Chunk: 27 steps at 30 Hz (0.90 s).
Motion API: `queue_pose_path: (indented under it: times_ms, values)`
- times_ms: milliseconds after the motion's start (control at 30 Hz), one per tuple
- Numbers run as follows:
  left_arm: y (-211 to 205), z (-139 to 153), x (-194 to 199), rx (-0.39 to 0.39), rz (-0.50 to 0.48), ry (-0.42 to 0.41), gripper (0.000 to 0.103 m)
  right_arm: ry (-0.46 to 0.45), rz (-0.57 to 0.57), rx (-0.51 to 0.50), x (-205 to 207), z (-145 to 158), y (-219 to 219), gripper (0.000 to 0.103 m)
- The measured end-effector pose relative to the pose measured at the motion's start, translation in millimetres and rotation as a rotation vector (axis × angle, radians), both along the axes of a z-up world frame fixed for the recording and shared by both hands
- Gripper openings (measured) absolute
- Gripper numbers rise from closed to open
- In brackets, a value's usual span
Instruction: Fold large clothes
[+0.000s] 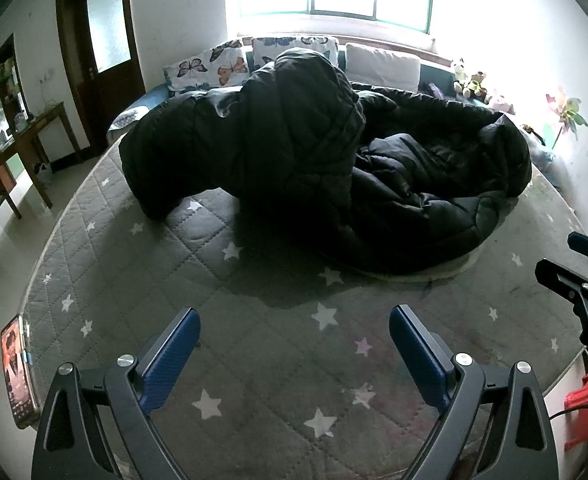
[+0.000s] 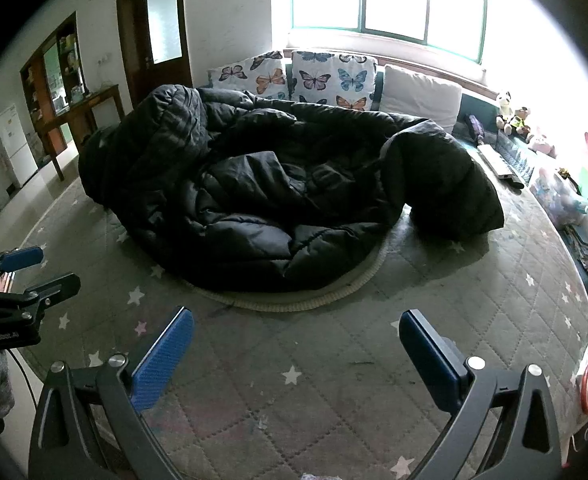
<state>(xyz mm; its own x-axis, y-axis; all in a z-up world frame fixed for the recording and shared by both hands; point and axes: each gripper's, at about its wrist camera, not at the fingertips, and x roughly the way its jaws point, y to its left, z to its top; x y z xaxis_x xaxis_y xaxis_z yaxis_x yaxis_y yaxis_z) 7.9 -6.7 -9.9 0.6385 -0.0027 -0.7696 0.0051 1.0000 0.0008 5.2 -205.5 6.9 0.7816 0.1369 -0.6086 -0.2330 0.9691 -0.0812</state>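
A large black puffer coat [image 1: 321,160] lies crumpled in a heap on the grey star-patterned bed cover [image 1: 142,264]. It also shows in the right wrist view [image 2: 278,188], with a light ribbed hem [image 2: 313,300] at its near edge. My left gripper [image 1: 294,320] is open and empty, held above the bed short of the coat. My right gripper [image 2: 295,324] is open and empty, also short of the coat. The right gripper shows at the right edge of the left wrist view [image 1: 581,280]; the left one at the left edge of the right wrist view [image 2: 18,280].
Butterfly pillows [image 2: 294,76] and a white pillow [image 2: 421,92] line the headboard under a bright window. Soft toys [image 2: 513,116] sit at the far right. A phone [image 1: 18,372] lies on the bed's left edge. A wooden table [image 1: 30,144] and door [image 1: 102,40] stand left.
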Motion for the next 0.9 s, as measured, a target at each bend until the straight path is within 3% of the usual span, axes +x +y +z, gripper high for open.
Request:
queue_pose_path:
  times_ms: [900]
  values:
    - [0,-9,11,0.002,0.014,0.028,0.102,0.018,0.010,-0.004,7,-7,4,0.103]
